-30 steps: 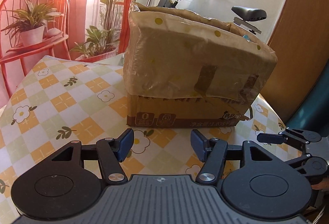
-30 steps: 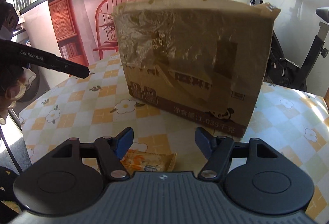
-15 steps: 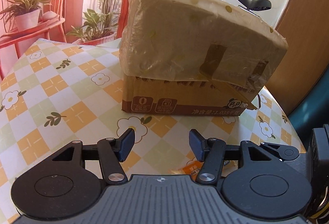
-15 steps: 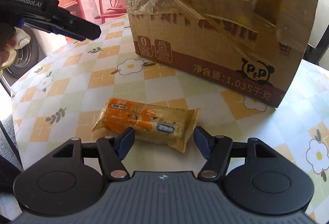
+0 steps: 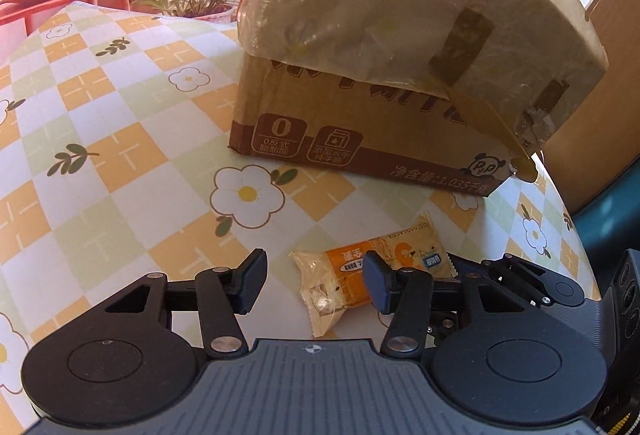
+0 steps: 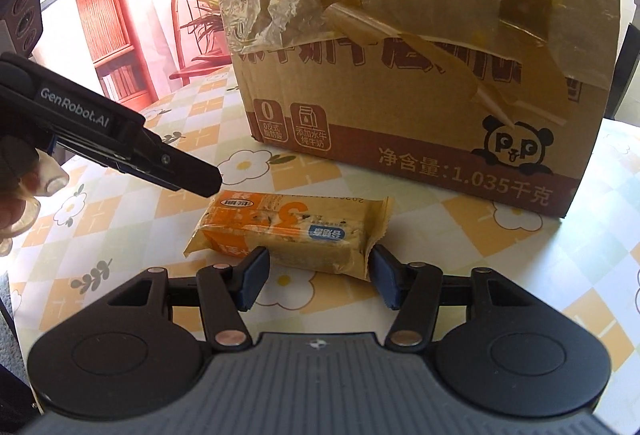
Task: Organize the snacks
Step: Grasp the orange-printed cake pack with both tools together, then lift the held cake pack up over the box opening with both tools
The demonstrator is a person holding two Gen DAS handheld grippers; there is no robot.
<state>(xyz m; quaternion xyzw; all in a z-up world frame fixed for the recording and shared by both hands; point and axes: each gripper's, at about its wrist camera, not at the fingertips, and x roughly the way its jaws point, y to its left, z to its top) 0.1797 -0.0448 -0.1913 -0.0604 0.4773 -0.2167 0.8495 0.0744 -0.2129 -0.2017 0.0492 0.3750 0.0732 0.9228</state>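
Both tongs are spread wide and empty, as I read them. At the left edge of the right wrist view my left gripper (image 6: 200,181) pokes in from the side, its tips just above the wrapper's left end. My right gripper (image 6: 318,281) sits low centre, its pads flanking the snack bar (image 6: 292,231), which lies flat on the checked tablecloth (image 6: 460,255) mid-frame, just in front of the cardboard box (image 6: 420,95) filling the upper right. I judge the bar light, with crinkly, slippery film and a crumbly cake inside. I would pinch across its thick middle, gently, not the crimped end fins, which would likely slide out.
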